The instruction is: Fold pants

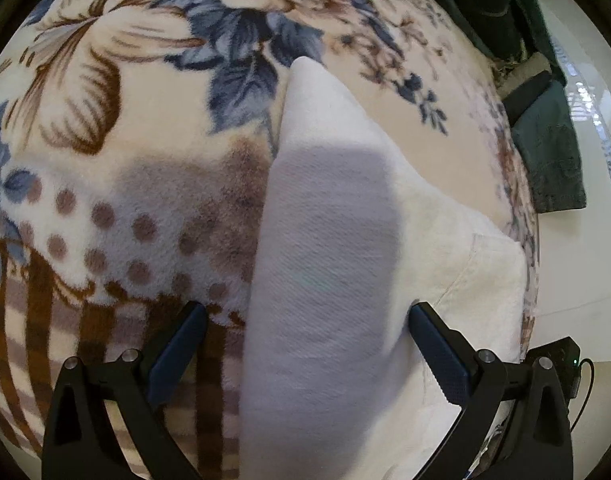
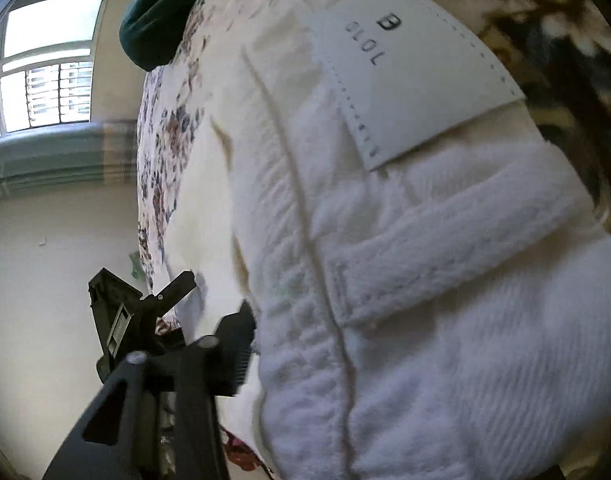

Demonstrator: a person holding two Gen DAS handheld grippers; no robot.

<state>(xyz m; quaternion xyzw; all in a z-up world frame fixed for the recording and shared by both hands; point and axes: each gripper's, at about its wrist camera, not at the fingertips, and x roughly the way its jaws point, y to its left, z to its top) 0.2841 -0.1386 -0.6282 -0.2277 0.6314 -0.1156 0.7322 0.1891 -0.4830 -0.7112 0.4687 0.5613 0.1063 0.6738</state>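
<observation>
White pants (image 1: 329, 240) lie on a floral blanket (image 1: 117, 120) covering a bed. Nearest, the left gripper (image 1: 307, 316) has its jaws spread wide either side of a folded leg strip. The right gripper (image 2: 345, 320) shows one finger against the waistband; its other finger is hidden, so its grip cannot be told. Farther off, dark green clothes (image 1: 545, 152). The pants look partly folded lengthwise; crosswise folds likely remain.

Left claw (image 1: 307, 312): black arms, silver screws, dark blue textured fingers (image 1: 435, 346).
</observation>
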